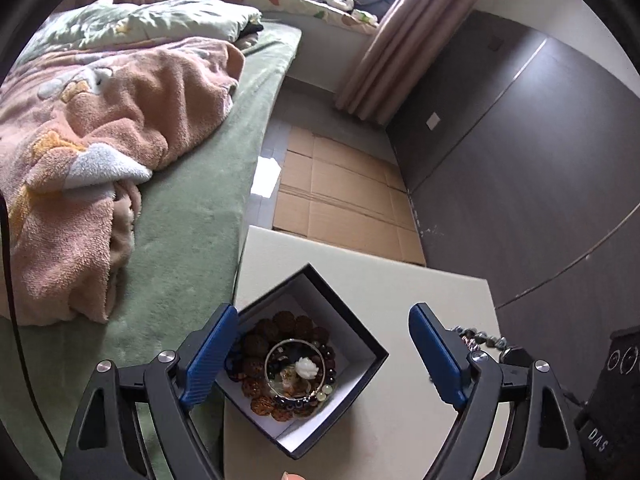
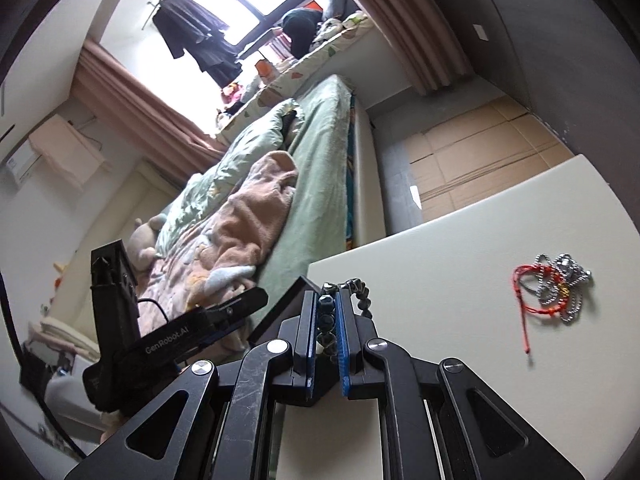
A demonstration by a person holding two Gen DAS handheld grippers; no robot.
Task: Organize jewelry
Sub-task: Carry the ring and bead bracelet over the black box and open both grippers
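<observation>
A black square box with a white lining sits on the pale table. It holds several bead bracelets, one with a white flower charm. My left gripper is open, its blue pads either side of the box, above it. My right gripper is shut on a dark bead bracelet, held above the table beside the box's corner. A red string bracelet and silver ball chains lie tangled on the table to the right; they also show in the left wrist view.
A bed with a green sheet and a pink blanket runs along the table's left edge. Flattened cardboard covers the floor beyond the table. A dark wall panel stands on the right.
</observation>
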